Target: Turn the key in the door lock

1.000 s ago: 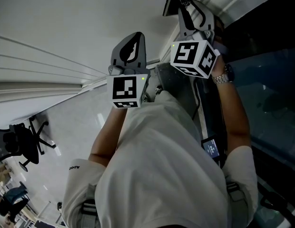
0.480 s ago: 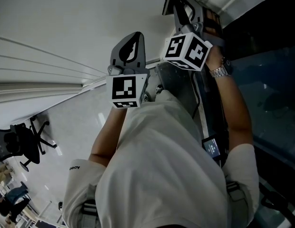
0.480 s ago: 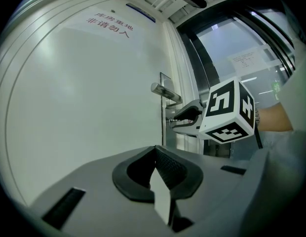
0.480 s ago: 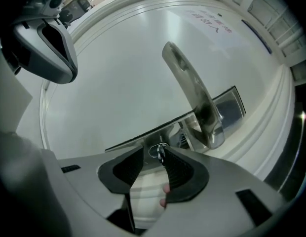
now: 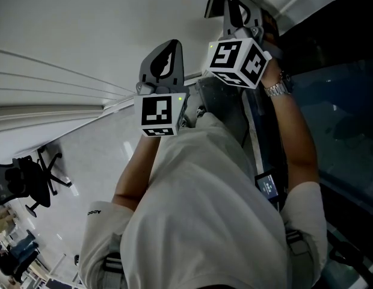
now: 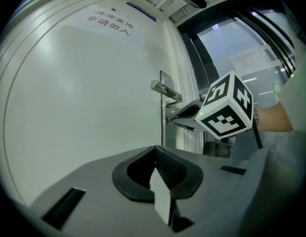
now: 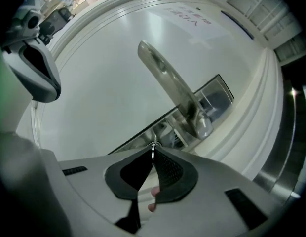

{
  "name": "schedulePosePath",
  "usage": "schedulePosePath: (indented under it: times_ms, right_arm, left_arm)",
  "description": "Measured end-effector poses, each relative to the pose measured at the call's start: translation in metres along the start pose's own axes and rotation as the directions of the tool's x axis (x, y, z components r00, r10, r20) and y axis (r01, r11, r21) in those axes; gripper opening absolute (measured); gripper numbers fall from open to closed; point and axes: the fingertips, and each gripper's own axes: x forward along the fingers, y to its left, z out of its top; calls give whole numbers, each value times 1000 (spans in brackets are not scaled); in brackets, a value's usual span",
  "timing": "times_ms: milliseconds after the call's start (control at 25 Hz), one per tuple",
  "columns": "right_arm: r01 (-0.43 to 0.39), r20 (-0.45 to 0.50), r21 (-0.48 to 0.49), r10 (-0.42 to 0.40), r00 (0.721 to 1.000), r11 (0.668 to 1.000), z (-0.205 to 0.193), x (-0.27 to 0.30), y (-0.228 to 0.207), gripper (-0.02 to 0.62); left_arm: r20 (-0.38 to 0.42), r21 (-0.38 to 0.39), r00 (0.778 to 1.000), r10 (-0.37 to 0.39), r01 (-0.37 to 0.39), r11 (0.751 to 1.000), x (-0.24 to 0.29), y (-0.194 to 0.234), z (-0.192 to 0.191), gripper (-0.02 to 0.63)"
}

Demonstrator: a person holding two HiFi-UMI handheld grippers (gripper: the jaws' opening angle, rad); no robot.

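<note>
The key [image 7: 153, 147] shows only as a small bright sliver of metal with a rounded loop. It stands upright at the very tip of the right gripper [image 7: 153, 153], whose fingers [image 7: 169, 171] have just been closing and now pinch it between them. Its far end sits against the door lock [image 7: 165, 128]; the blade itself cannot be made out. The lock is a long, narrow plate of polished metal set flat into the white door [image 7: 103, 83] near its right edge. In the right gripper view it runs aslant, and a silver lever handle [image 7: 165, 80] juts from the same plate, just beyond the key.
</note>
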Motion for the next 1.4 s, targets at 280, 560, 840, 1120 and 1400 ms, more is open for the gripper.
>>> schedulePosePath:
  times_ms: [280,560,840,1120,1400]
  right_arm:
    - [-17,-7,262,19,1000,965,0,-1,-6,12]
    - [-128,55,628,120,991,768,-6,-2,-12,12]
    - [-211,141,874,187,972,438,-11,0,-14,12]
    - [-269,269,963,220,938,-31,-16,1,-18,12]
    - [-273,383,866,205,901,-419,-18,4,-10,14]
  left_arm:
    - [0,3,1000,-3,3,1000,3,-2,1,9]
    - [-3,4,1000,-5,5,1000,5,-5,1,9]
    - [-3,2,1000,-9,9,1000,8,-5,1,9]
    - [-3,1,1000,-9,9,1000,10,-8,4,9]
    - [-3,3,1000,-8,8,1000,9,-5,0,9]
